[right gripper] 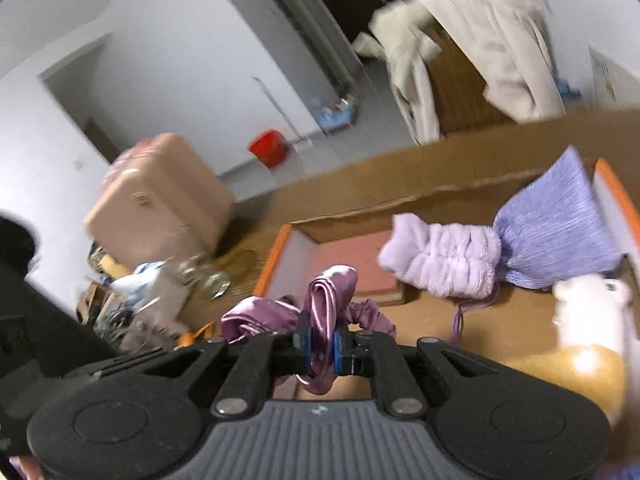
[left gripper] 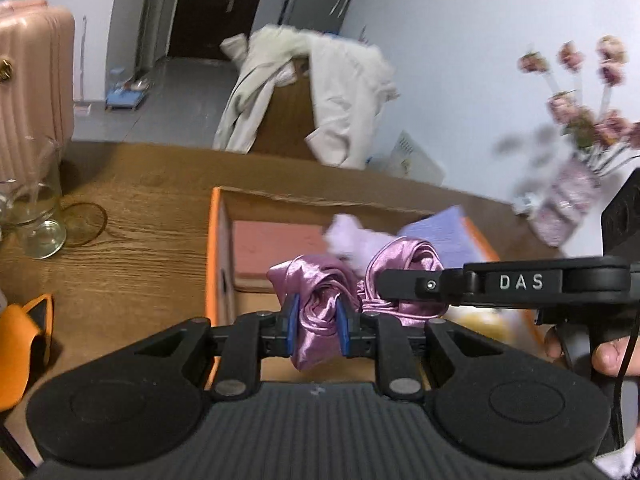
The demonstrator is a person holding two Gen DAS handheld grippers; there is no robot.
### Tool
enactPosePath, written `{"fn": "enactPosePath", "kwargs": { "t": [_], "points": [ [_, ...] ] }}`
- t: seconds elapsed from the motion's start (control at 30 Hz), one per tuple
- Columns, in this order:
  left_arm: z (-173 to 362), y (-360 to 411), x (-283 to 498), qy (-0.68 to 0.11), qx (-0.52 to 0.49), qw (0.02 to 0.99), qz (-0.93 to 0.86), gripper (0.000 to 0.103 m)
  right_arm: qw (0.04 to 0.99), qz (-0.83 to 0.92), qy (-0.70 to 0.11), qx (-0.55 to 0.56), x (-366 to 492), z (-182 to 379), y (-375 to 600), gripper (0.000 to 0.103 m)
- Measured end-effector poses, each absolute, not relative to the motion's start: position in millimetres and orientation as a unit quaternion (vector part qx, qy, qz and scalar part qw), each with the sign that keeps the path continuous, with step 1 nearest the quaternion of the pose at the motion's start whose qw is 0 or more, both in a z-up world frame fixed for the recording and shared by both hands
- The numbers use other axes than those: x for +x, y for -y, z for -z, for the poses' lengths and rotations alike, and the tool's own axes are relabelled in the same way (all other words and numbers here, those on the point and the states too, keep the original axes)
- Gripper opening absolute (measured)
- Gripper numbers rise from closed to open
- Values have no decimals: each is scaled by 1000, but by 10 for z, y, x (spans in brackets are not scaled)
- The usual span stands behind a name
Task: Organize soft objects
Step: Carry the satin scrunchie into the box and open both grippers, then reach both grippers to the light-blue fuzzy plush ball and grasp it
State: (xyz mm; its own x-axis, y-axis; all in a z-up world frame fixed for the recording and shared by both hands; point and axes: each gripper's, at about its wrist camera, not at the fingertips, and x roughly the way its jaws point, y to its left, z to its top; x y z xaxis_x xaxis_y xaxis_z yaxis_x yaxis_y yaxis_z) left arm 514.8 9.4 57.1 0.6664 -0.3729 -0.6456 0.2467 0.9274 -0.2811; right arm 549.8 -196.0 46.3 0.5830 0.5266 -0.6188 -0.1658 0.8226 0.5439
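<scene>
The pink satin cloth [left gripper: 320,304] is held w/ both grippers at once. The left gripper [left gripper: 318,324] is clenched on one bunched end, blue pads pressing the folds. The right gripper [right gripper: 320,346] is clenched on the other end; in the left wrist view it is seen as a black arm coming in from the right side, its tip buried in the satin. The cloth is carried in the air, over the near edge of the orange-rimmed cardboard box [left gripper: 218,248] that sits on the wooden bench [left gripper: 132,216].

Already lying in the box: a lilac fluffy piece [right gripper: 440,260], a purple pleated fabric [right gripper: 556,232] and a white-and-yellow soft item [right gripper: 588,320], all toward the right part. A flat pink area [left gripper: 276,248] at the back-left looks bare.

Step in hand, as judged: the satin is to be lowered into the box. Pointers for doing it well:

- Both ends should be kept level & close together, so the bundle is not pulled open.
- The free back-left spot should be aimed for, not the pile on the right.
- The cloth should be set down before either grip is released; satin is slippery and would prob. unroll if dropped.
- The glass jar [left gripper: 36,216] left of the box should be given room.
</scene>
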Motion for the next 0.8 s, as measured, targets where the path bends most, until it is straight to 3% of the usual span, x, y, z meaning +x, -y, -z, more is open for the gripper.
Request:
{"fn": "enactPosePath", "kwargs": {
  "t": [0.1,0.2,0.33,0.47,0.6,0.8],
  "points": [
    [-392,-118,5417,-379,-77,909,154,22,849,-189,-436,231,5772,-190,1873,12],
    [-293,-121,5460,-376,-62,913,147,33,845,-174,-453,225,5941,14,1774,17],
    [-309,-143,5357,-362,-43,920,147,40,842,-182,-465,204,5943,39,1677,45],
    [-537,-188,5094,-338,-33,929,145,42,858,-183,-445,178,5717,-236,1727,53],
    [-814,-201,4659,-300,-13,940,159,54,878,-196,-405,163,5310,-690,1968,61],
    [-1116,-207,3878,-261,0,950,172,55,897,-220,-354,147,4423,-1220,2387,66]
  ]
}}
